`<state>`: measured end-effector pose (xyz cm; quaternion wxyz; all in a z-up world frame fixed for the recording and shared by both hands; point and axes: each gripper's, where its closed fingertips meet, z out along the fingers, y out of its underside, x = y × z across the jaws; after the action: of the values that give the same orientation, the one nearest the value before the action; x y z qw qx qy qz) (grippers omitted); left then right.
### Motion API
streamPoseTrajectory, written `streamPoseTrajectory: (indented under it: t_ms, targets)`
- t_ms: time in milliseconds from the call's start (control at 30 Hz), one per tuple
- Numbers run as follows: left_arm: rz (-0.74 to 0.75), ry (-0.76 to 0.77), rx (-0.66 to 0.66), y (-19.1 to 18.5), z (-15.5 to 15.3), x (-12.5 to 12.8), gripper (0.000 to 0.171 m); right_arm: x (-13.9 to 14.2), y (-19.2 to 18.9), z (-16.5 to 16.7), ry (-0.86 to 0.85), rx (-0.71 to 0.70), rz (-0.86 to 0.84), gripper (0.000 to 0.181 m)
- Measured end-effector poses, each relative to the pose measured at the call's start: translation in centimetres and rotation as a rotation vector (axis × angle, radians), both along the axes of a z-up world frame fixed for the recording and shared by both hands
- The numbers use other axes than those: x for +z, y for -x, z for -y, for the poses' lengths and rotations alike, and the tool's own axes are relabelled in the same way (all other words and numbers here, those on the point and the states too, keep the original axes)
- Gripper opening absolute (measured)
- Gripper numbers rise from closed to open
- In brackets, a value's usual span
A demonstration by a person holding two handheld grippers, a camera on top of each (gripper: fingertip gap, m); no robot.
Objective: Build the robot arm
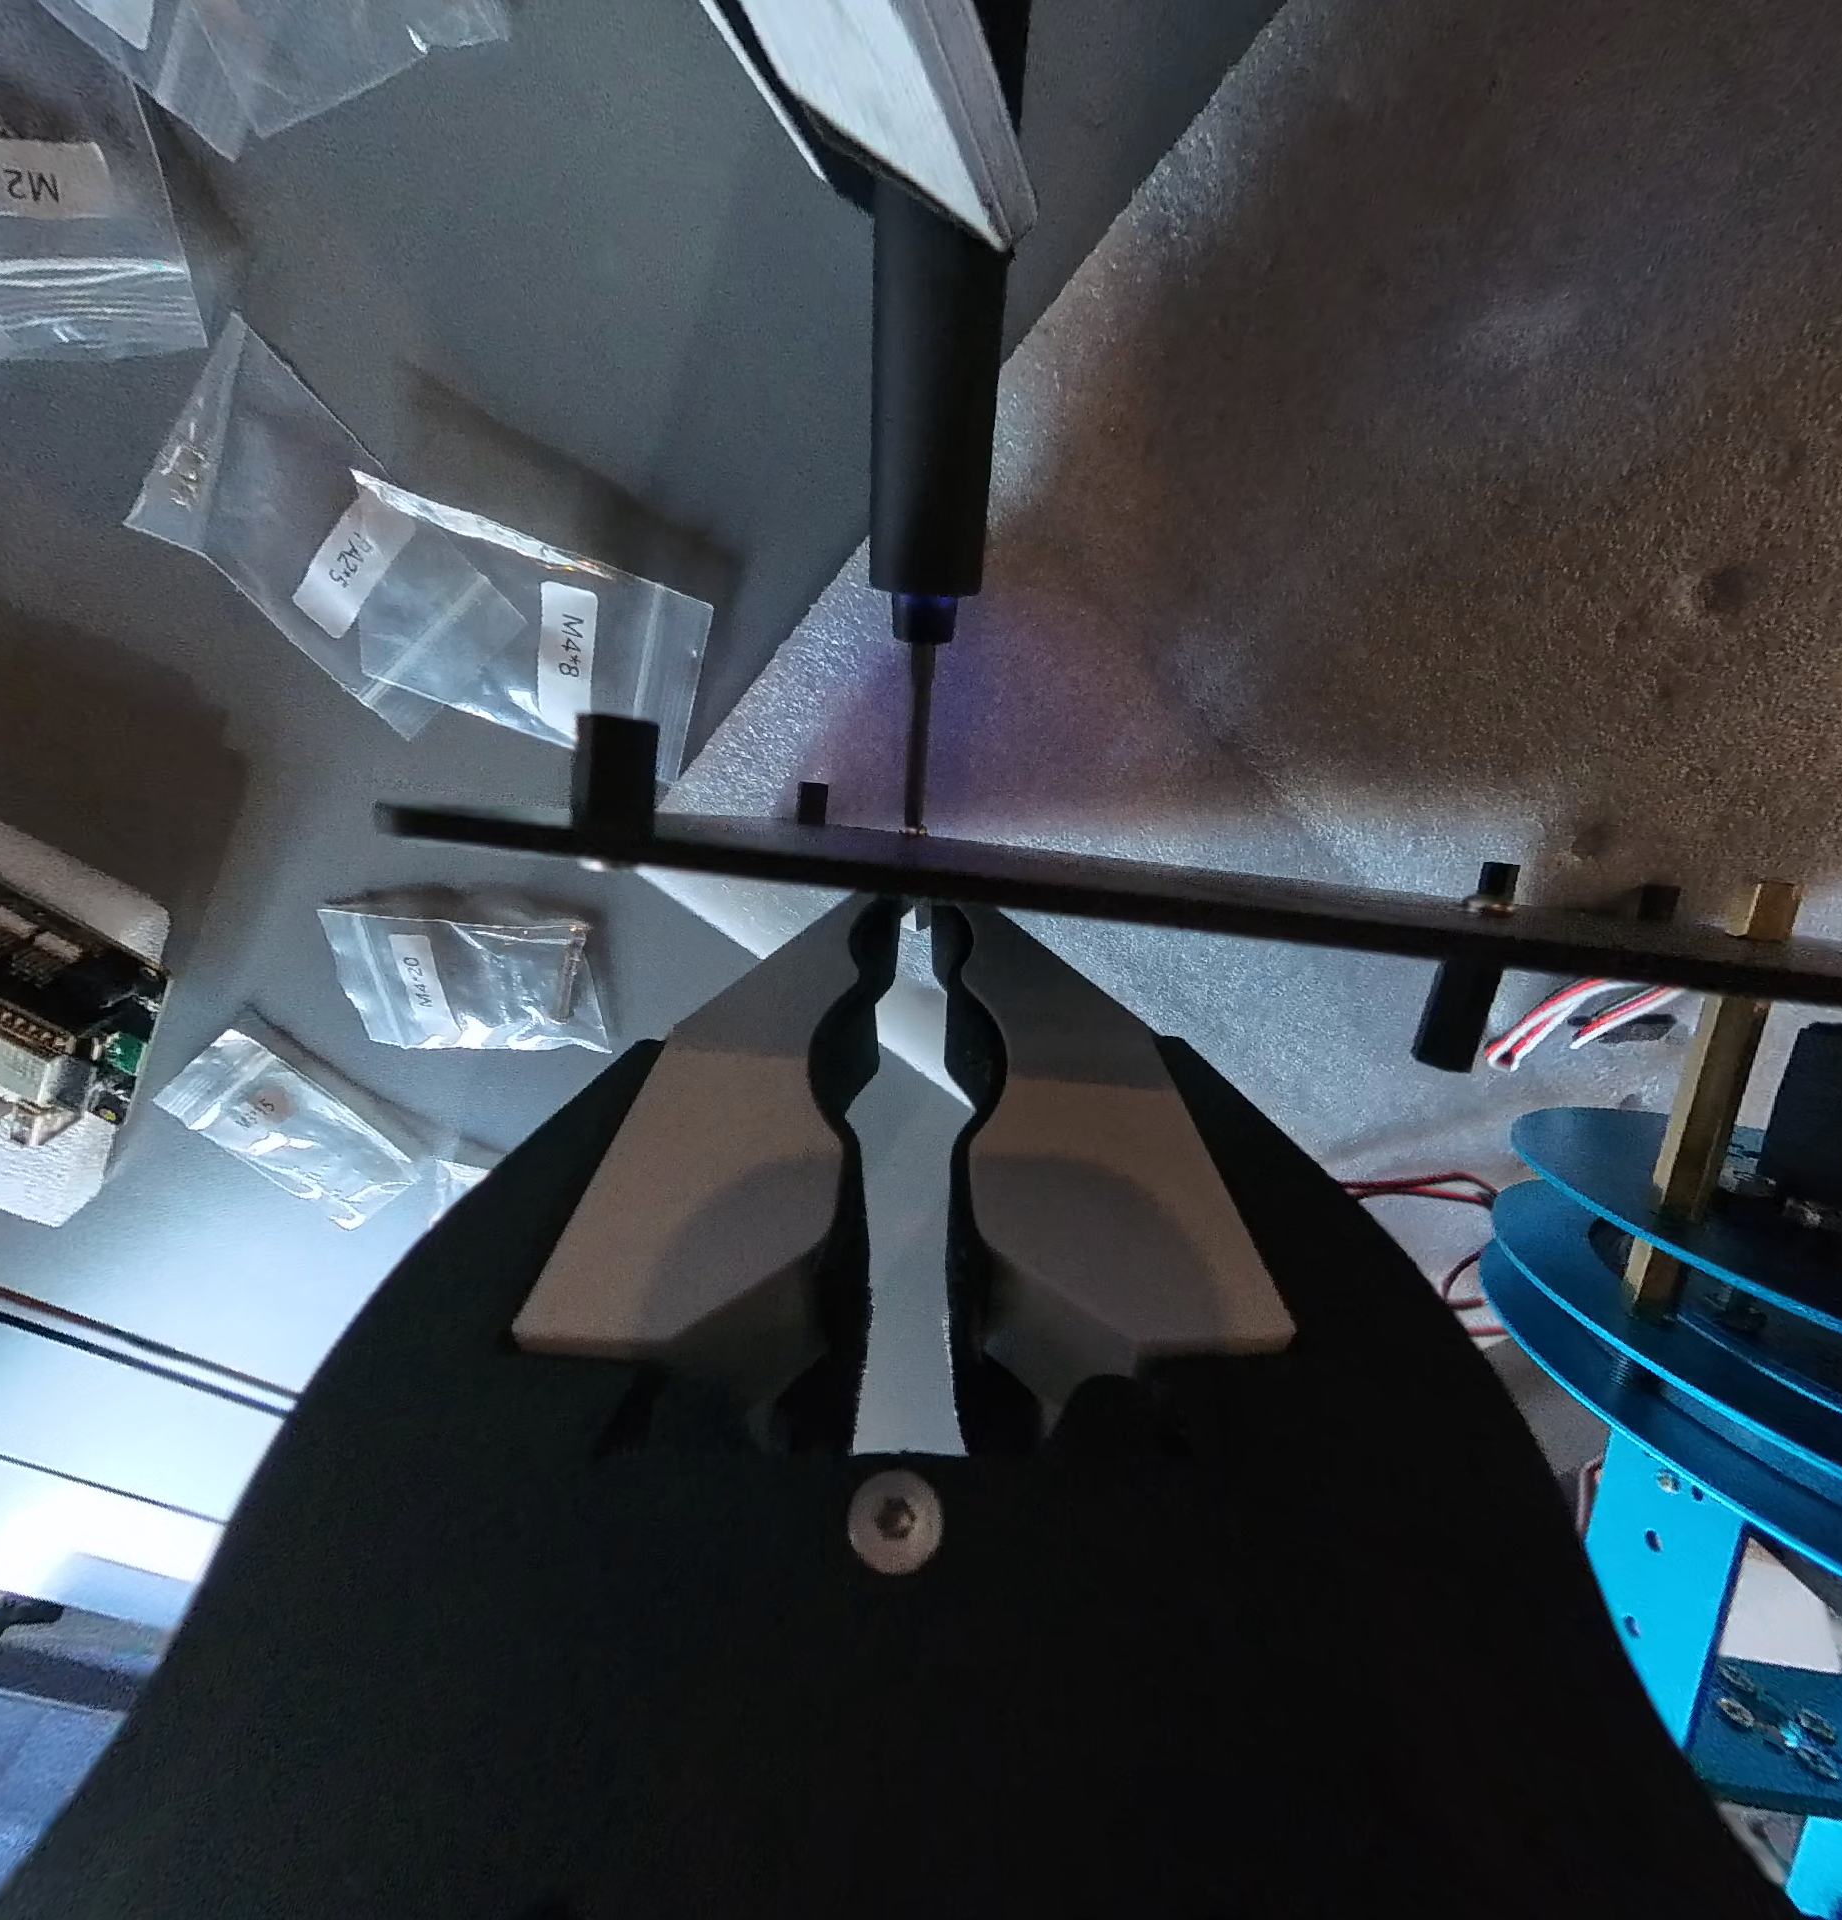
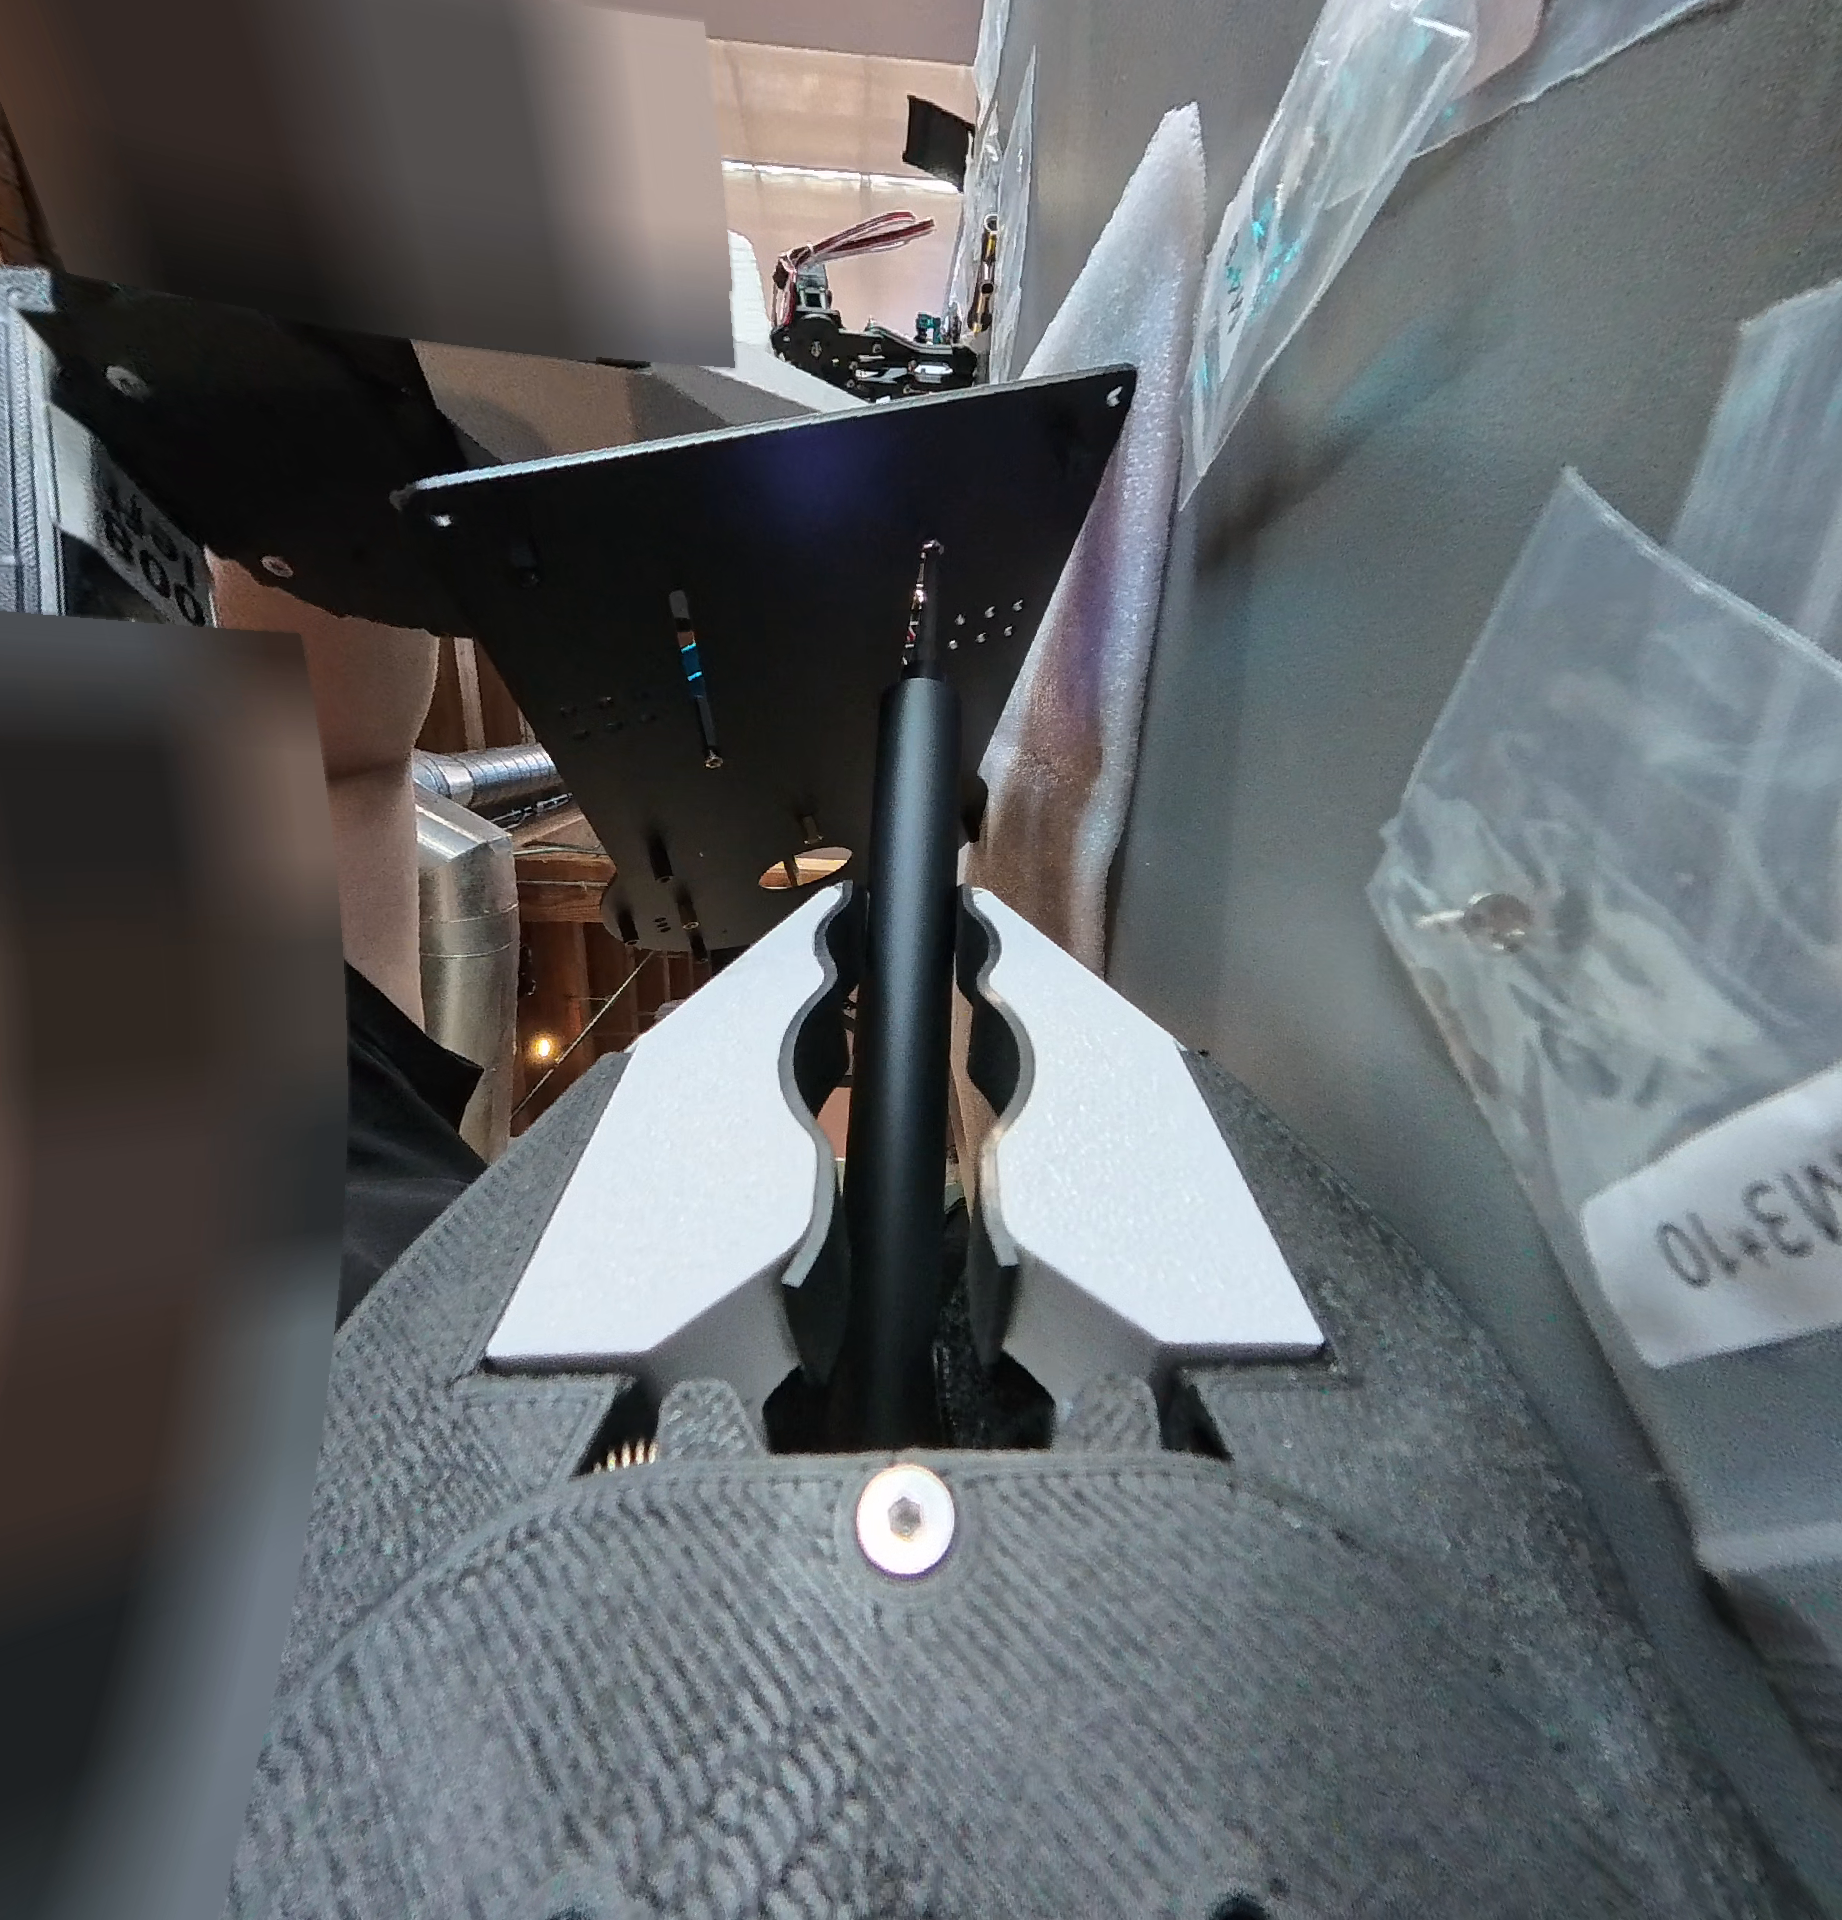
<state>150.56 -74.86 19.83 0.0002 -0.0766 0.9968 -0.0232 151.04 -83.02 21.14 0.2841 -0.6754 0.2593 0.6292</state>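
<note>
My left gripper is shut on the near edge of a thin black plate, which I see edge-on with black standoffs and a brass one on it. My right gripper is shut on a black electric screwdriver. Its bit touches a small screw on the black plate. In the left wrist view the screwdriver comes down from the right gripper onto that screw. The left gripper shows behind the plate in the right wrist view.
Several small clear bags of hardware lie on the grey table, more in the right wrist view. A circuit board sits at left. A blue metal chassis with wires stands at right. A white foam sheet lies under the plate. My right fingertips sit around 9 centimeters from my left ones.
</note>
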Motion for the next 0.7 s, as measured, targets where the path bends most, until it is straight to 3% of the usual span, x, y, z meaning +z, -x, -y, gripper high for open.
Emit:
streamPoseTrajectory:
  t_ms: [700]
  targets:
    - [-0.046, -0.149, -0.070, 0.09, -0.21, 0.46, 0.002, 0.16, -0.18, -0.11, -0.011, 0.011, -0.013, 0.017]
